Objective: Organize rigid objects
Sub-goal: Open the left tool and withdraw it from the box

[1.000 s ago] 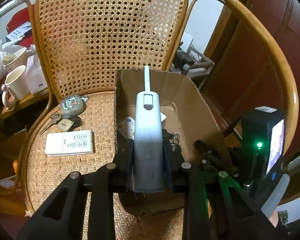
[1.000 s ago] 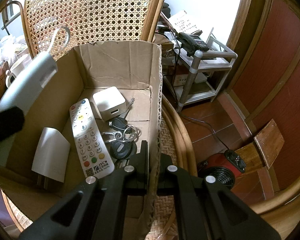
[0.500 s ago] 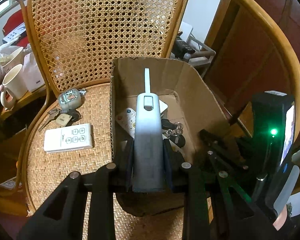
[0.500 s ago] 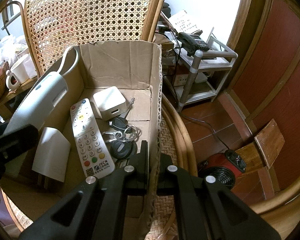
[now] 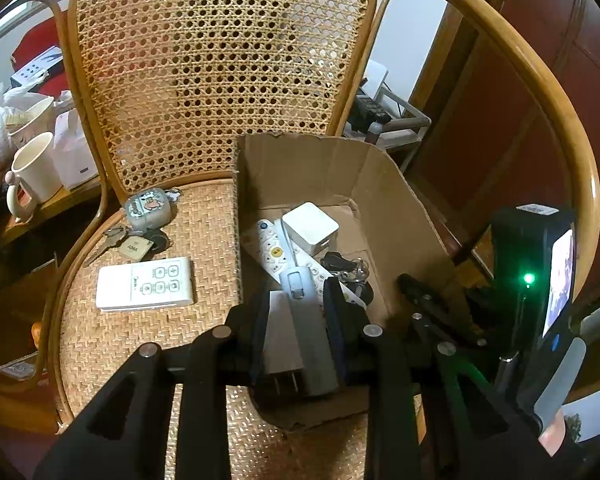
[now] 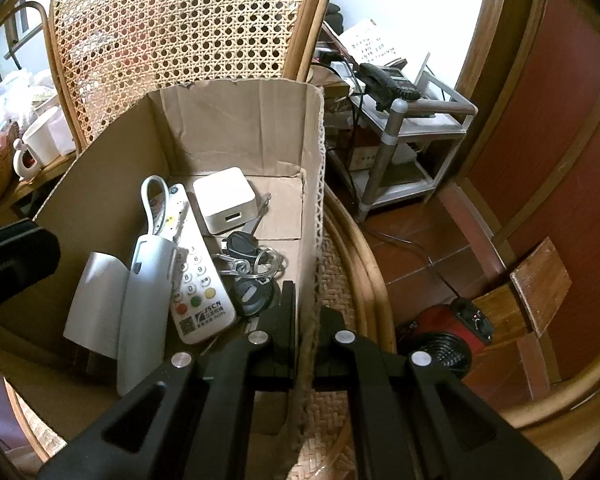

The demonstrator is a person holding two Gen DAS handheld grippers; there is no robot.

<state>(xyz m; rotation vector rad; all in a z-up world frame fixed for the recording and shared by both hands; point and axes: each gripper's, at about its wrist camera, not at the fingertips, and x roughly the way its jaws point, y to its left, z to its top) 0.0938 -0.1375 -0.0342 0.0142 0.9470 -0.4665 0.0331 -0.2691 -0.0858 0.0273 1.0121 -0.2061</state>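
Observation:
A cardboard box [image 5: 384, 184] stands on the cane chair seat. In it lie a white remote [image 6: 196, 276], a white square adapter [image 6: 228, 200], keys with a black fob [image 6: 248, 268] and a white card [image 6: 96, 308]. My left gripper [image 5: 296, 304] is over the box's near edge, its jaws either side of a grey power bank with a loop strap [image 5: 308, 340], which lies down in the box [image 6: 144, 304]; the grip itself is unclear. My right gripper [image 6: 304, 304] is shut on the box's right wall [image 6: 314, 184].
On the seat left of the box lie a white flat remote [image 5: 144, 286], a keyring with a tag [image 5: 134, 242] and a small cartoon case [image 5: 148, 208]. Mugs [image 5: 32, 172] stand on a side table at left. A metal rack [image 6: 412, 128] and red heater [image 6: 448, 332] are right.
The grey power bank has gone from raised and pointing over the box to lying low inside it, beside the remote. My left gripper came down with it. The right gripper has not moved.

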